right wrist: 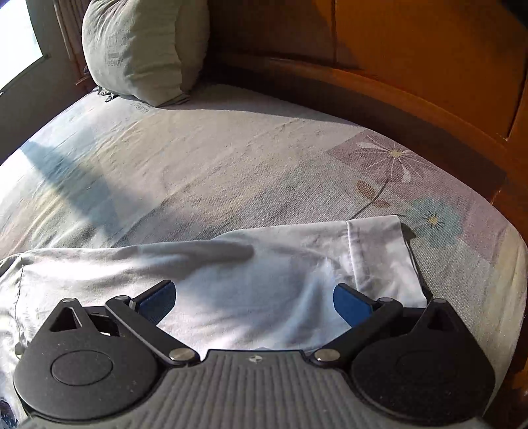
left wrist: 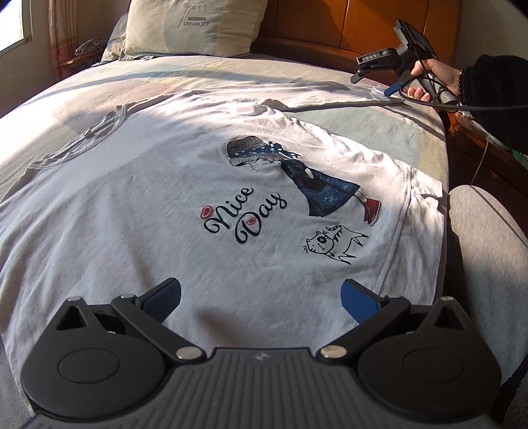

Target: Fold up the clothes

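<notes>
Left wrist view: white T-shirt spread flat on the bed, print up, neckline toward the pillow. Left gripper over the shirt's near part, jaws wide apart, nothing between them.

Right wrist view: right gripper over the shirt's sleeve — jaws apart, gripping nothing. Sleeve cuff lies on the side away from the pillow.

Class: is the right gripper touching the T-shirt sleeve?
Cannot tell. In the right wrist view, the open right gripper frames the sleeve, but no contact or gap shows plainly.
</notes>
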### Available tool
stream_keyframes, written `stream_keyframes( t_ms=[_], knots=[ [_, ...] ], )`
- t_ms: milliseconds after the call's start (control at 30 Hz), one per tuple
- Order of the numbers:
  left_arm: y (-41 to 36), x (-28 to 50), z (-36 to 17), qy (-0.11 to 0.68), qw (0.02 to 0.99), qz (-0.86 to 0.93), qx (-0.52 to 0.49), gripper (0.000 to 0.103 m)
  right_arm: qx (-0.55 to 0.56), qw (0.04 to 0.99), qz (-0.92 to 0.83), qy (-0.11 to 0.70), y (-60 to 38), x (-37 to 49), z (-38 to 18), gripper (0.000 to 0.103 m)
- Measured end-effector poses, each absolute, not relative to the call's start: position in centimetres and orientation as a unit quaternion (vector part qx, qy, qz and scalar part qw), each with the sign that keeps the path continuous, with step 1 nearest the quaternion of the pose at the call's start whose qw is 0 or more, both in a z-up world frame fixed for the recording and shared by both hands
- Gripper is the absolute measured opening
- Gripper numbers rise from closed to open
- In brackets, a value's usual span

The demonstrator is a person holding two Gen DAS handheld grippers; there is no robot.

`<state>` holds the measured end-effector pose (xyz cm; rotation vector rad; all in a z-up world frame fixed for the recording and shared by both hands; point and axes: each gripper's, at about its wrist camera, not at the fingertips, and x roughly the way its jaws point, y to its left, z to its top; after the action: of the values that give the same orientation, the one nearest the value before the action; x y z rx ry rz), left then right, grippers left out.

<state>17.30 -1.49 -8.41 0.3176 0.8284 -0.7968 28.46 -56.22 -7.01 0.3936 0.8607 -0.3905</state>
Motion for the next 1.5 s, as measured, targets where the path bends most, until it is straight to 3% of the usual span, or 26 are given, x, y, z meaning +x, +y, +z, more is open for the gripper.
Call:
stream_keyframes(
  t_ms=[200, 367, 733, 1200, 1333, 1500],
  knots=[
    [-2.1, 16.7, -8.3, 0.387, 0.826, -0.376, 0.162, 0.102, 0.189, 0.865, -0.214, 0.414, -55.8, 28.1, -8.5, 0.103],
    [-1.5, 16.7, -7.6, 0.380, 0.834, -0.371, 0.149, 0.102, 0.111, 0.880, -0.220, 0.406, -51.7, 29.1, -5.8, 0.103],
    [2.2, 18.8, -5.6, 0.384, 0.866, -0.309, 0.089, 0.102, 0.020, 0.906, 0.045, 0.420, -33.7, 24.5, -2.2, 0.103],
    [4.1, 19.5, -4.7, 0.380, 0.890, -0.239, 0.077, 0.102, -0.055, 0.873, 0.176, 0.451, -18.7, 14.5, -6.1, 0.103],
    [4.5, 19.2, -4.5, 0.376, 0.895, -0.226, 0.080, 0.102, -0.055, 0.856, 0.182, 0.482, -16.9, 13.3, -8.5, 0.103],
    [7.4, 20.0, -4.4, 0.378, 0.909, -0.163, 0.068, 0.102, -0.058, 0.875, 0.157, 0.454, -16.6, 11.3, -9.1, 0.103]
  ],
)
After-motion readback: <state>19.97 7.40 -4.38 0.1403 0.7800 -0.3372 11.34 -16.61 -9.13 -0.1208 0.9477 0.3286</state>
